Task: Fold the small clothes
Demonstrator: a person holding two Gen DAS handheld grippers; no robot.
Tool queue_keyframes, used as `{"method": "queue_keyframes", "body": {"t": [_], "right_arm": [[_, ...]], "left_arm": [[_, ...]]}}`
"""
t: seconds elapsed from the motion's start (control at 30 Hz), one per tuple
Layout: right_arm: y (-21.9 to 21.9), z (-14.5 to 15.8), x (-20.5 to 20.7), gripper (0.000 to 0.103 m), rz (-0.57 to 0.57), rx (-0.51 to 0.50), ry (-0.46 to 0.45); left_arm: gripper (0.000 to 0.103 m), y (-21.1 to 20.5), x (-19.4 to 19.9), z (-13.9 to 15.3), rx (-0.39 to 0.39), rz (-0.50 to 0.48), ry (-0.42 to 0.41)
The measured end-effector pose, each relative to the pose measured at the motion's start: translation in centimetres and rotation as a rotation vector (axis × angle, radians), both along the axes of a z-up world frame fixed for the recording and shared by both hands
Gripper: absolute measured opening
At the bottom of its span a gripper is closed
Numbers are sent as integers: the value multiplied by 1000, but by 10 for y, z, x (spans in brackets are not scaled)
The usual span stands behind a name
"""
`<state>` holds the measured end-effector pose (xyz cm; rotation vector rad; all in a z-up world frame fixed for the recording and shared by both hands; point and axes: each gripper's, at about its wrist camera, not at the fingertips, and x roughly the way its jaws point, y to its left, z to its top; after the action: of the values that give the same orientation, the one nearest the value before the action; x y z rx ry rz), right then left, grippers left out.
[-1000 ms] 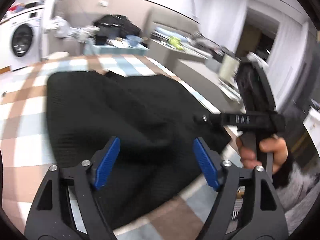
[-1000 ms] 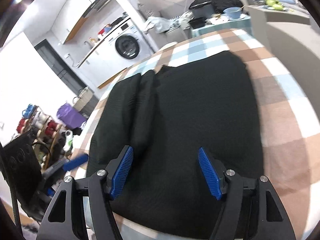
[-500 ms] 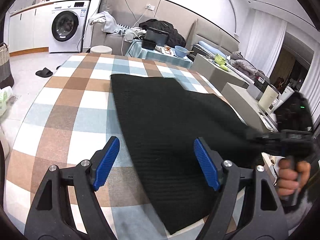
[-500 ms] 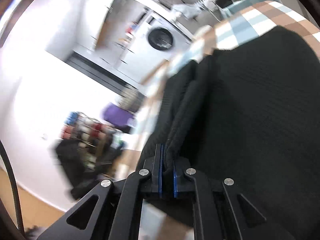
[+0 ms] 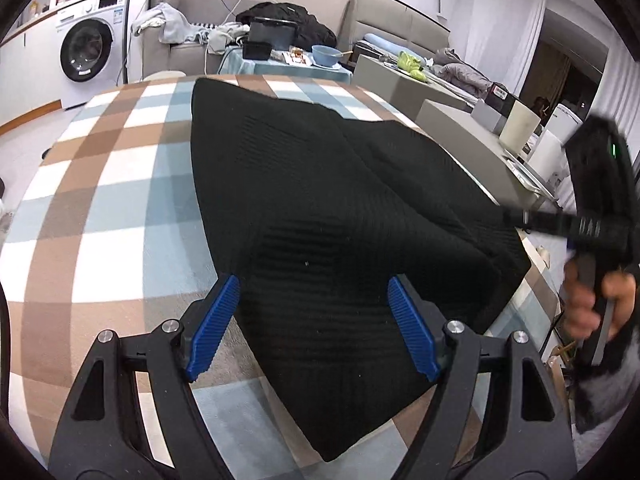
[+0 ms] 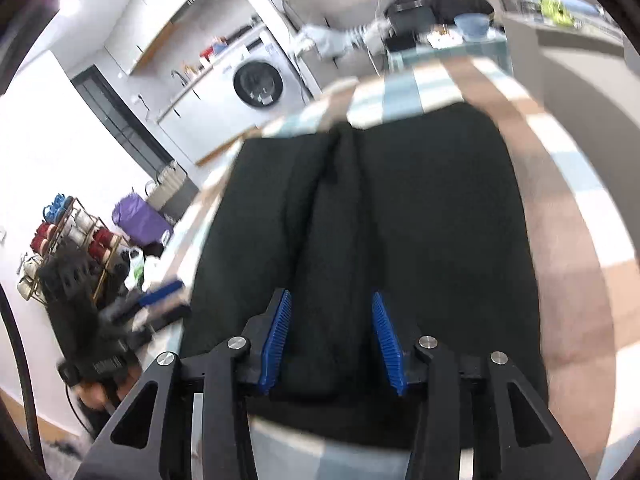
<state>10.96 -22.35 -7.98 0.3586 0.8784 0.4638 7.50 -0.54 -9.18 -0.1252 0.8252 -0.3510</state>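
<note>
The right gripper [image 6: 331, 342], clamped on a fold of the black garment [image 6: 400, 220] half a second ago, now stands with its jaws apart over the near hem, gripping nothing: the fold has been let go. The left gripper [image 5: 310, 326] stays wide open over the near corner, empty. The garment lies on the checked table [image 5: 108, 184], a folded ridge running away down its length; that fold looks laid, so another likely follows.
</note>
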Motion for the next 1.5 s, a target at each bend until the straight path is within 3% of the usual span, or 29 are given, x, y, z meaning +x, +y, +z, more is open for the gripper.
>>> {"method": "queue_keyframes", "body": {"t": [0.1,0.3,0.33,0.4,0.43,0.53,0.57,0.6,0.67,0.73,0.83,0.9,1.0,1.1,1.13,1.2,1.23,1.4,1.5], "right_arm": [[15,11,22,43,42,43,-26],[52,-20,101,43,74,80,117],[59,-28,113,38,56,50,162],[63,-34,133,10,54,67,207],[66,-28,135,4,78,75,183],[68,20,118,4,128,52,-85],[67,30,116,4,116,35,-116],[67,31,121,4,103,19,-113],[69,21,131,5,52,-106,-80],[65,2,139,12,54,-122,13],[50,-16,124,20,89,-61,81],[39,-24,101,32,127,-31,115],[33,-35,62,36,193,45,145],[30,-40,39,36,214,17,131],[31,-39,32,35,227,4,110],[34,-36,24,12,227,-50,66],[36,-34,23,8,234,-51,56],[27,-3,-5,6,236,20,-25],[30,-23,-13,7,210,-124,38]], "left_arm": [[75,-2,5,-5,-7,21,6],[75,9,15,-7,-26,58,18],[75,11,15,-6,-28,65,18],[75,13,16,-7,-35,68,22],[75,14,16,-6,-37,68,22],[75,15,16,-4,-42,73,16],[75,15,16,-5,-43,71,19],[75,13,16,-7,-40,67,28],[75,9,17,-10,-35,50,42],[75,5,14,-13,-8,37,48],[75,3,8,-15,-1,29,54],[75,3,4,-15,-8,21,63],[75,4,1,-14,-15,25,55],[75,4,1,-14,-15,23,56],[75,4,1,-14,-13,22,52],[75,4,2,-13,-11,27,51],[75,5,1,-13,-16,29,51],[75,6,-1,-6,-18,26,26],[75,3,0,-9,-2,19,39]]}}
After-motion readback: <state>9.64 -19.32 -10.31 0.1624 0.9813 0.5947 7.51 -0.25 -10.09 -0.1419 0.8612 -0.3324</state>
